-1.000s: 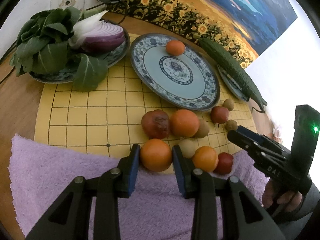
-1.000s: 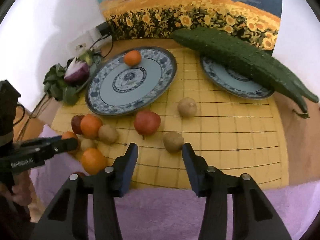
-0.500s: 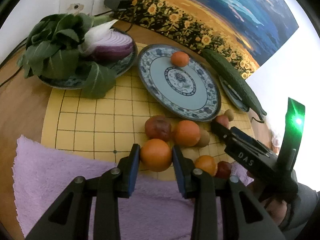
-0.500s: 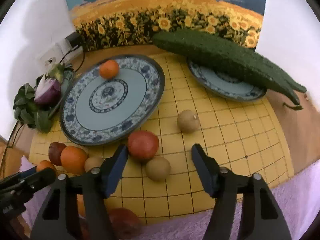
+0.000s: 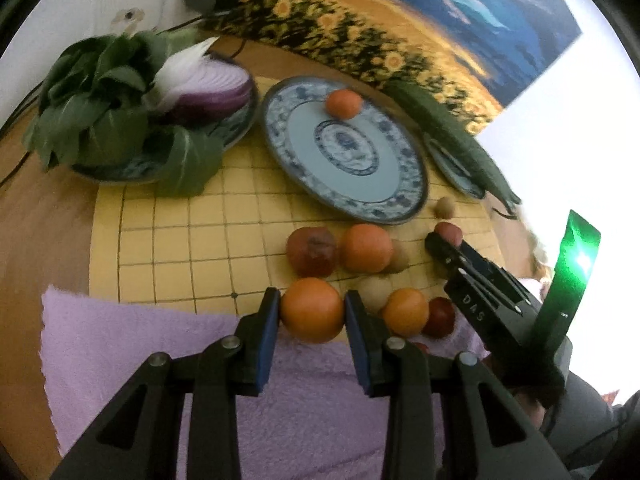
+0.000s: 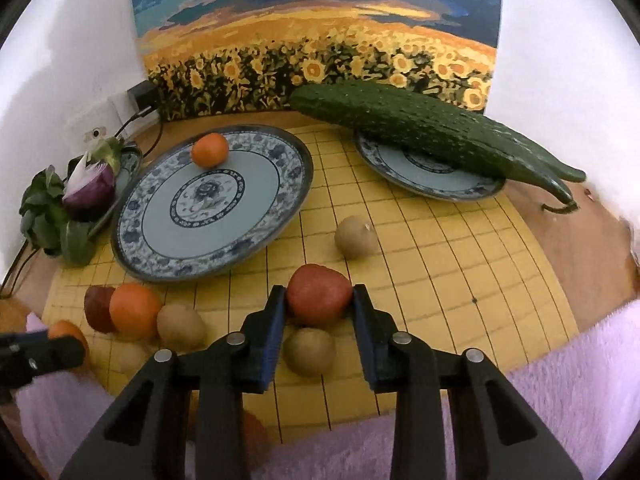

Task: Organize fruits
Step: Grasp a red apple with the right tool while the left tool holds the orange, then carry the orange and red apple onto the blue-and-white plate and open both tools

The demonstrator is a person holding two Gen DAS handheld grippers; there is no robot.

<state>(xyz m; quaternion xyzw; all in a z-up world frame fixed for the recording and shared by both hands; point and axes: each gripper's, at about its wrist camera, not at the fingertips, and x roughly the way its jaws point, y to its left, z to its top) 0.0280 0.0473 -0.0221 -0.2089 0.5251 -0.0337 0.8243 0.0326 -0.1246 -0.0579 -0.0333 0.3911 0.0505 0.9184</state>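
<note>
Left hand-held gripper [image 5: 312,312] has its blue pads pressed on both sides of an orange [image 5: 312,309], right at the edge where the purple towel [image 5: 120,352] meets the yellow grid mat [image 5: 180,240]. Firm hold, fruit sitting snug between the fingers.

Over to the right hand-held gripper [image 6: 319,304]: its jaws are closing, and a red fruit [image 6: 318,294] sits between them, both pads now against its sides. Just under that gripper, nearer its body, a brown kiwi-like fruit [image 6: 310,351] rests on the mat.

Just beyond the left gripper's tips, a dark red fruit [image 5: 311,251] and a second orange [image 5: 366,248] lie side by side, touching. To the gripper's right, a smaller orange [image 5: 406,312] and another small red fruit [image 5: 440,317] crowd against the towel edge.

Ahead of the right gripper, a single tan round fruit [image 6: 355,237] stands alone on the mat. Further out and to the left, the big blue-patterned plate [image 6: 280,208] carries one orange fruit [image 6: 209,150] near its far rim. Far right, a smaller plate [image 6: 440,188] bears a long cucumber [image 6: 420,128] lying across it. Far left, a dish [image 5: 236,132] holds leafy greens [image 5: 100,120] and a halved red onion [image 5: 212,88]. At the back of the desk [image 5: 40,220], a sunflower painting [image 6: 320,40] leans on the wall.
</note>
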